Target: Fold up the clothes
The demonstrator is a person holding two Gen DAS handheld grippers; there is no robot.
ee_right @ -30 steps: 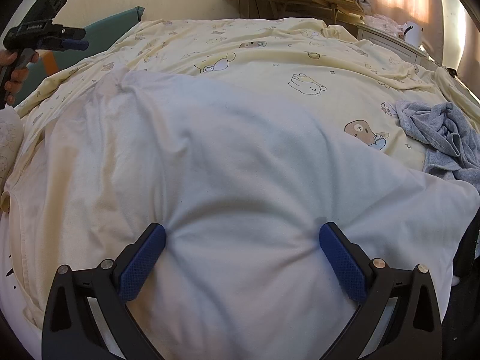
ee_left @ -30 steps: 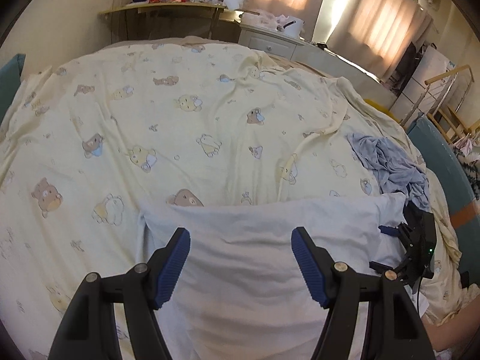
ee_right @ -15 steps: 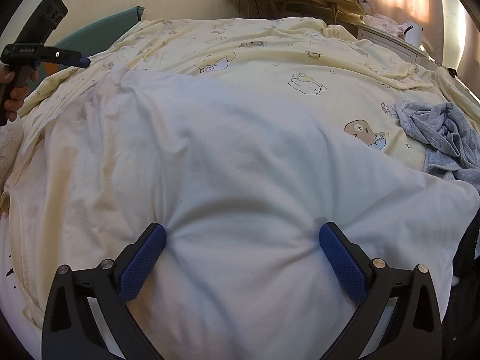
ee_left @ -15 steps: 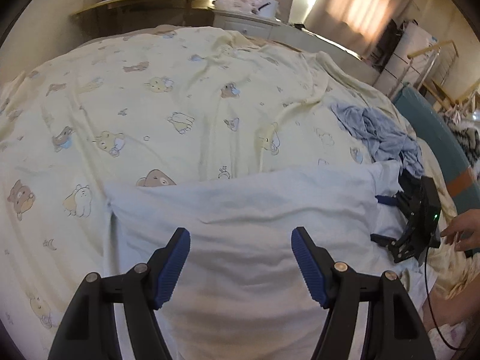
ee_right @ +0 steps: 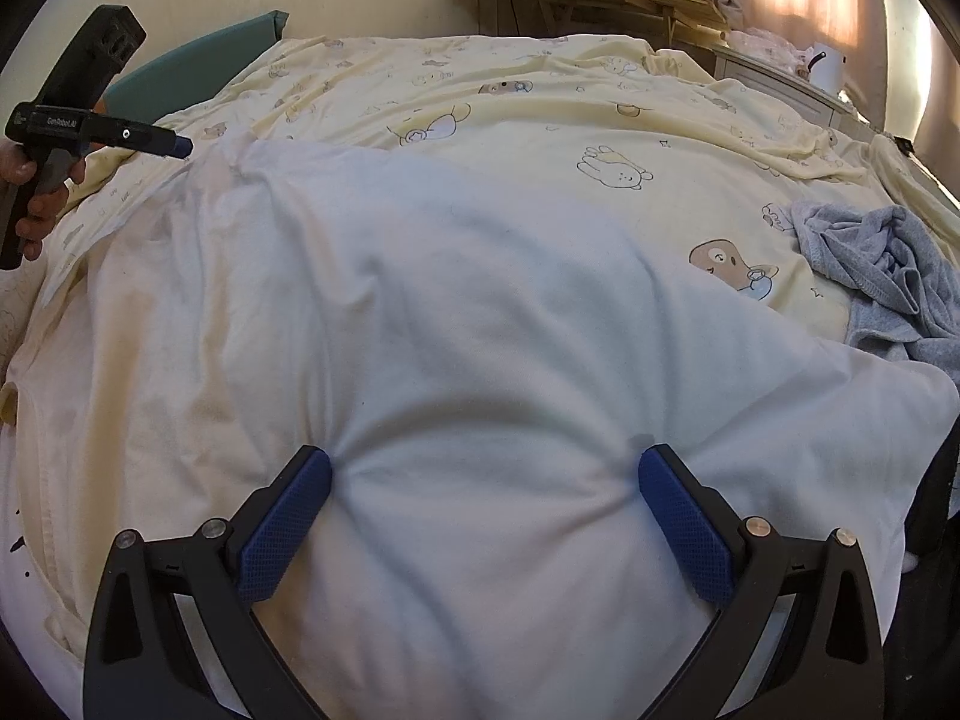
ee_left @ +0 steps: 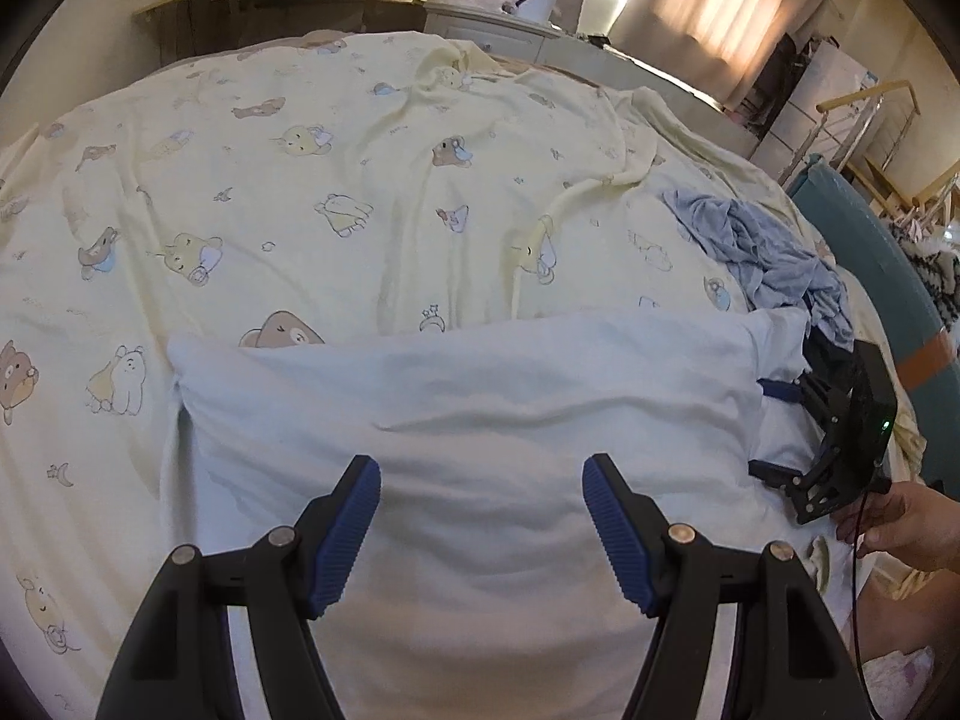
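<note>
From the left wrist, the left gripper (ee_left: 482, 525) hovers with fingers spread and empty over the white garment (ee_left: 480, 420) on the bed (ee_left: 300, 210), while from the right wrist the right gripper (ee_right: 485, 513) presses released fingers into it, risking bunching; its near edges are cut off.

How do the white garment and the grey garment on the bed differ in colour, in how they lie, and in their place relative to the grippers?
The white garment is pale and spread broad and fairly flat; the grey garment is darker and crumpled in a heap.

The white garment lies under the right gripper, whose fingertips dent it; the grey garment lies off to the side, untouched.

Both rest on the yellow bear-print sheet.
</note>
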